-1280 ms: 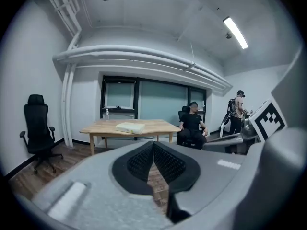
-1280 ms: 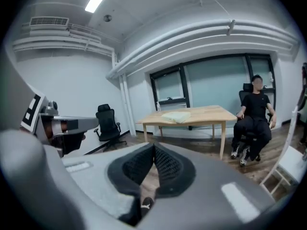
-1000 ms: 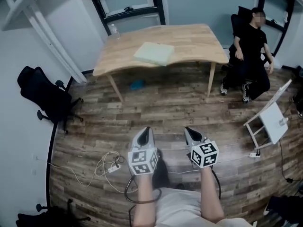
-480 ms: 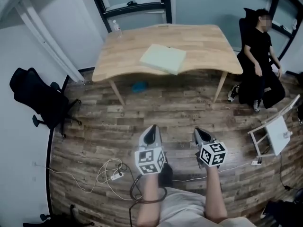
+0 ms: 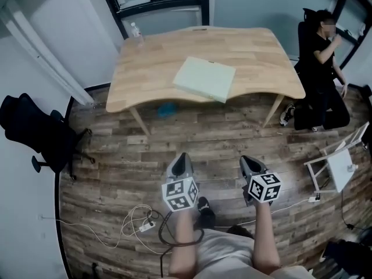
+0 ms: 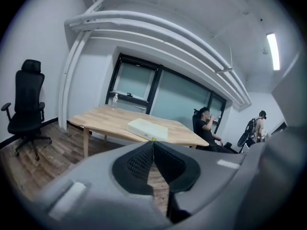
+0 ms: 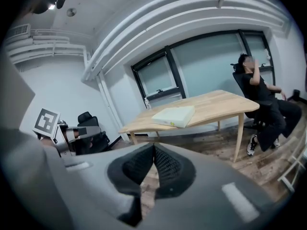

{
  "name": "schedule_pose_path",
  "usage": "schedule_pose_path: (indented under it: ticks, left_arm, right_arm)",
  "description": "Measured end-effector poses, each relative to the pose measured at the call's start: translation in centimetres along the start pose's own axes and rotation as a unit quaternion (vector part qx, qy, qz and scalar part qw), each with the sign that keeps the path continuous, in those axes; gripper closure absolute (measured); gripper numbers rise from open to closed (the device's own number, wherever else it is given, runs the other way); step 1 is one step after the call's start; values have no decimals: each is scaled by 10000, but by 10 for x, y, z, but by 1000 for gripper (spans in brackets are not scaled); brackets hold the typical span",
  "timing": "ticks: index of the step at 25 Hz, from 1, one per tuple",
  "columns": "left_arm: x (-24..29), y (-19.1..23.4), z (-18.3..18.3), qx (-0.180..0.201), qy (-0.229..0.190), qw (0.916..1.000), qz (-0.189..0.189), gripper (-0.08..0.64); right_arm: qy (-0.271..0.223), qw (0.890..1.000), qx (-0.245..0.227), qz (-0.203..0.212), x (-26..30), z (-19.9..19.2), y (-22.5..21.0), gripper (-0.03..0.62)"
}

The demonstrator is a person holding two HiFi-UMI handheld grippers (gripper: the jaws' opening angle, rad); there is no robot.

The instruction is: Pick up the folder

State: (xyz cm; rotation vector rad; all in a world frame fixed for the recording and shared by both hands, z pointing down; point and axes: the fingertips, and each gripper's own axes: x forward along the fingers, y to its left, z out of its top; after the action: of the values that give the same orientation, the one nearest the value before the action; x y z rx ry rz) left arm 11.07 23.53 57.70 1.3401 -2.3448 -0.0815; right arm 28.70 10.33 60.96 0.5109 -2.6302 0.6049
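The pale green folder (image 5: 205, 79) lies flat on the wooden tabletop (image 5: 145, 68), towards its near edge and a little right of the middle, with one corner close to the rim. Nothing touches it. A clear water bottle (image 5: 135, 32) stands upright at the far left corner of the same tabletop, well apart from the folder.

The person carrying the tongs stands on the plank floor (image 5: 221, 135), well short of the tabletop. The left tongs (image 5: 181, 160) and the right tongs (image 5: 249, 164) are held side by side at about the same level, both pointing towards the tabletop and angled slightly down. Each carries its marker cube behind the jaws, the left cube (image 5: 179, 194) and the right cube (image 5: 264, 186). Both pairs are clenched with nothing in them: in each gripper view the dark ribbed pads meet at a thin line, and the folder sits beyond them in the distance.

A black office chair (image 5: 38, 135) stands by the left wall. Something small and blue (image 5: 167, 107) lies on the floor under the tabletop. A person in black (image 5: 322, 63) sits at the far right. A white frame (image 5: 337, 164) leans at the right, and a loose cable (image 5: 136, 220) lies on the floor near the left.
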Motion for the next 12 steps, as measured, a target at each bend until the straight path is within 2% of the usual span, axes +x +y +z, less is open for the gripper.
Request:
schedule_pose_path:
  ticks: [6,10,12]
  left_arm:
    - [23,31,2,-242,48,9997,19,551]
    - [31,48,14,-144,3,9999,78,551]
    - [39,57,21,-60,-44,9999,112,551]
  right_arm:
    - [136,9997,-224,29,32,6,13,591]
    - [121,9997,-213,-13,53,15,10,591]
    - [77,9996,-215,-178,69,20,5,591]
